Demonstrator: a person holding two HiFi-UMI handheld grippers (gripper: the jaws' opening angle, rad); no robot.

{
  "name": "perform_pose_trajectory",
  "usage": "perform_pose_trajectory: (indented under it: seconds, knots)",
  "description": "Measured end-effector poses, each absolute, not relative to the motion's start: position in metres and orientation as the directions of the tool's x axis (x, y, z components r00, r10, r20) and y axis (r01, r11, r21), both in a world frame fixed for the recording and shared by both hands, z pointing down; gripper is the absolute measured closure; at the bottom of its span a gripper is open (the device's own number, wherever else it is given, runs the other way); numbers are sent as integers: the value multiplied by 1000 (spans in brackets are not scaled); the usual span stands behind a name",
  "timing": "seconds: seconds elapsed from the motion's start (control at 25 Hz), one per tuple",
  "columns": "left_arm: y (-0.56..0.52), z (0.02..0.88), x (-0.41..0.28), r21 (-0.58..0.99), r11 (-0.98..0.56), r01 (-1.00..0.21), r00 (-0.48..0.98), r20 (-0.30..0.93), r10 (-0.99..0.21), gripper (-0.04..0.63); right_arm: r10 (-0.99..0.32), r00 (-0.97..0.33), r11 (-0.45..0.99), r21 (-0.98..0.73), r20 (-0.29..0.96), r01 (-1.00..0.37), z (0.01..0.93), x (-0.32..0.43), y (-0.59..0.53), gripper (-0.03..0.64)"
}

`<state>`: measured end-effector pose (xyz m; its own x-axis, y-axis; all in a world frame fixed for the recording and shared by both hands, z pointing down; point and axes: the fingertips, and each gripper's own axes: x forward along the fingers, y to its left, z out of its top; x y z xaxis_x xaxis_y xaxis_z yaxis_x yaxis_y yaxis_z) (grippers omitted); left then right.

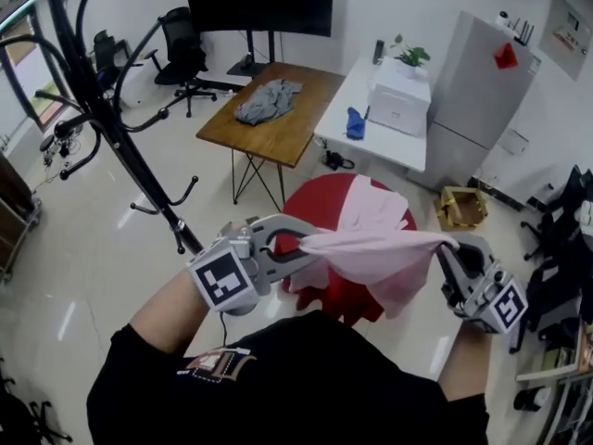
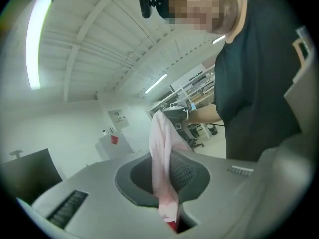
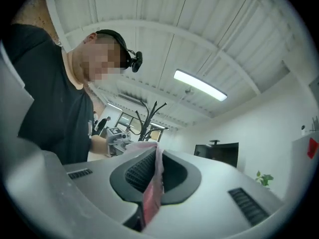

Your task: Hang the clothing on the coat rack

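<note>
A pink garment [image 1: 375, 244] is stretched between my two grippers above a round red stool [image 1: 334, 290]. My left gripper [image 1: 298, 246] is shut on its left end, and the cloth [image 2: 162, 163] runs up out of the closed jaws. My right gripper [image 1: 447, 248] is shut on the right end, with a fold of pink cloth [image 3: 153, 183] pinched between its pads. The rest of the garment hangs down in loose folds between them. The black coat rack [image 1: 102, 119] stands at the left, apart from both grippers, and shows far off [image 3: 147, 121] in the right gripper view.
A wooden table [image 1: 273, 119] with a grey garment [image 1: 269, 100] stands behind the stool. Beside it is a white desk [image 1: 380, 128] bearing a white box, a blue cloth and a plant. A grey cabinet [image 1: 482, 82] is at the right, office chairs [image 1: 185, 54] at the back left.
</note>
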<state>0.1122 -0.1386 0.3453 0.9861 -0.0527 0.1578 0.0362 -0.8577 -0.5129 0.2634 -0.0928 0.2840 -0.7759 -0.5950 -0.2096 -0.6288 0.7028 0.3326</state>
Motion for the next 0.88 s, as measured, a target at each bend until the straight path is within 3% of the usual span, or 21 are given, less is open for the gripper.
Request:
perform_pose_trajectory:
  seconds: [0.2, 0.56, 0.88]
  knots:
    - [-132, 294, 66, -552, -828, -99, 983, 72, -166, 583, -590, -751, 692, 294, -295, -659, 264, 227, -108, 616]
    - [-148, 258, -74, -572, -763, -302, 923, 24, -384, 583, -471, -807, 775, 270, -357, -571, 255, 90, -151, 616]
    - [-144, 165, -172, -598, -678, -428, 892, -156, -424, 583, -347, -785, 803, 269, -513, -531, 185, -16, -165, 616]
